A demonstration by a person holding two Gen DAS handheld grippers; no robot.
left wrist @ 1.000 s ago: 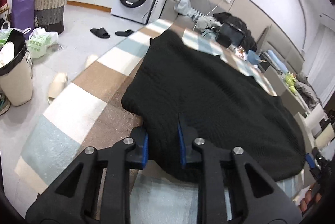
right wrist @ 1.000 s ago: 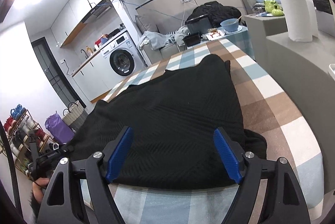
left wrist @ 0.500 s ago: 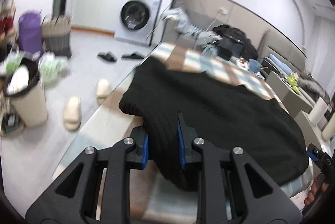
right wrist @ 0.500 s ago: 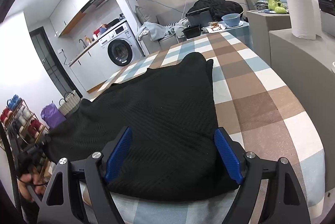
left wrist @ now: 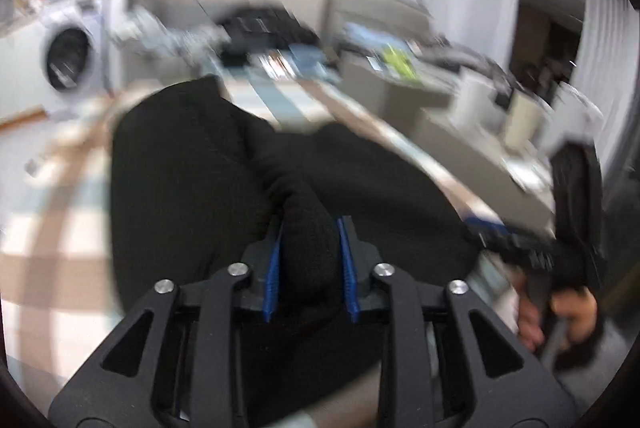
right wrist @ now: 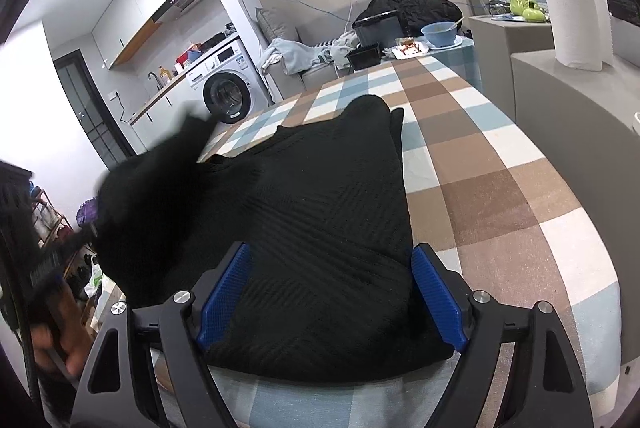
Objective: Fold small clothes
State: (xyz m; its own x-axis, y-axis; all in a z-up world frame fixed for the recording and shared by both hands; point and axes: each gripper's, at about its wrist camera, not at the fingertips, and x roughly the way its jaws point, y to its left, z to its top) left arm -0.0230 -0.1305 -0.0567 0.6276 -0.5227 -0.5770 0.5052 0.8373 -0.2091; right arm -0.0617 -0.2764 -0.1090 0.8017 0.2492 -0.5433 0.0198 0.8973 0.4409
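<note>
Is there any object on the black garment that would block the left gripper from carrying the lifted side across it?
Nothing visible: the black garment lies bare ahead of the left gripper; only the open right gripper hovers at its near edge.

Left gripper angled downward, jaws narrow and just now easing apart, blue pads pressed against a thick bunched fold of the black garment between them; view heavily blurred. Right gripper angled downward over the bench, jaws spread wide, blue pads flanking the near end of the garment without pinching it. Bare hand wrapped around the right handle; other hand gripping the left one
</note>
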